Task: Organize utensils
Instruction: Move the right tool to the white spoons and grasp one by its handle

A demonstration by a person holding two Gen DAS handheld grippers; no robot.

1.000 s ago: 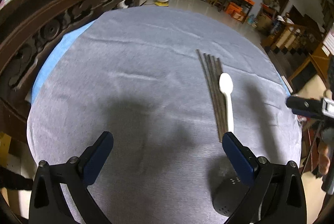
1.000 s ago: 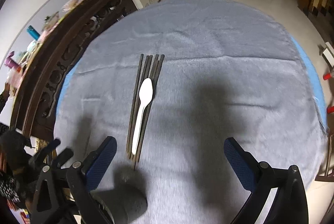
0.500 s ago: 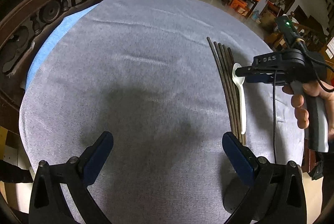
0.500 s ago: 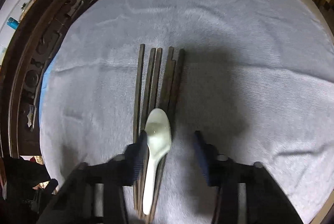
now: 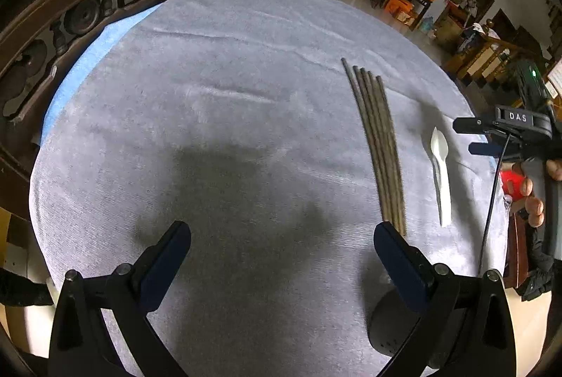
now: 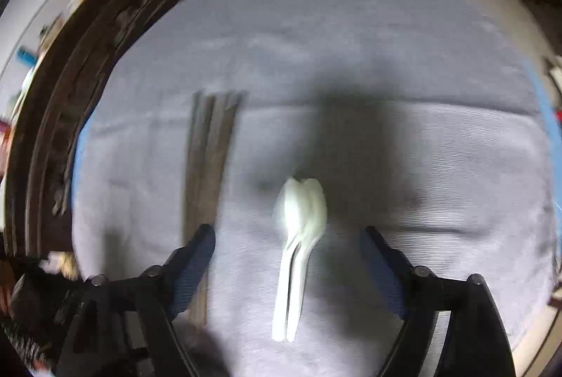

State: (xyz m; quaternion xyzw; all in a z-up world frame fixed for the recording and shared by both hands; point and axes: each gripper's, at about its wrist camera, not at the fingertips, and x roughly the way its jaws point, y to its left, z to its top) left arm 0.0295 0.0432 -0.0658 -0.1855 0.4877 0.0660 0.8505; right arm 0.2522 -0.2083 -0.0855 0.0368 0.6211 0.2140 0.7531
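Observation:
A white plastic spoon (image 5: pixel 440 166) lies on the grey cloth (image 5: pixel 228 131), just right of a bundle of several dark chopsticks (image 5: pixel 377 145) and apart from them. In the blurred right wrist view the spoon (image 6: pixel 298 236) lies lengthwise between the jaws of my right gripper (image 6: pixel 287 233). Those jaws are opening and their pads do not touch it. The chopsticks (image 6: pixel 207 159) run past its left finger. In the left wrist view the right gripper (image 5: pixel 467 136) hangs at the table's right edge. My left gripper (image 5: pixel 281 231) stands open over bare cloth with nothing between its fingers.
Dark carved wooden furniture (image 5: pixel 70 8) curves along the table's left side. A dark round object with small holes (image 5: pixel 386 324) sits at the near edge under the left gripper's right finger. A hand (image 5: pixel 530 197) holds the right gripper's handle. The cloth's edge drops off at right.
The spoon lay on top of the chopsticks; the right gripper closed on it, carried it off to the right of the bundle, and has let go. The left gripper barely moved.

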